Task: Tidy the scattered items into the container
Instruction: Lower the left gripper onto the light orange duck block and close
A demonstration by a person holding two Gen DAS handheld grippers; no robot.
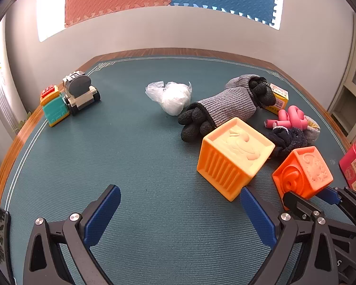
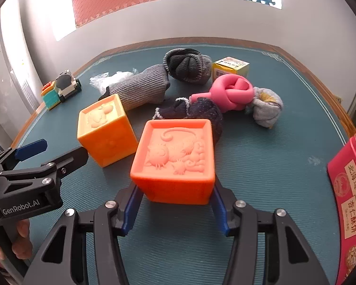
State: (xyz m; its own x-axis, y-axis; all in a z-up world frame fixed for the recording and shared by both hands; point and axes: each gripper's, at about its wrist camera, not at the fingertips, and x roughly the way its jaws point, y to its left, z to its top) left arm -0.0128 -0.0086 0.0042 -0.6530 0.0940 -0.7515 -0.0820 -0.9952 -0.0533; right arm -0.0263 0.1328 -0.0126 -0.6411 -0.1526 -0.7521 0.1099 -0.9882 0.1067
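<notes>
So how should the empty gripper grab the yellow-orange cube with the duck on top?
The left gripper is open. Come at the yellow-orange cube from the near side, low, jaws on two opposite flat side walls. The gloves crowd the far side; the near mat is free.

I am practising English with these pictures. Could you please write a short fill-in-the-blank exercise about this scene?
1. The right gripper is closed on the ____ cube.
2. The left gripper has its jaws ____.
3. The knotted foam roller is ____.
4. The table mat is dark ____.

Missing words: orange; open; pink; green
</notes>
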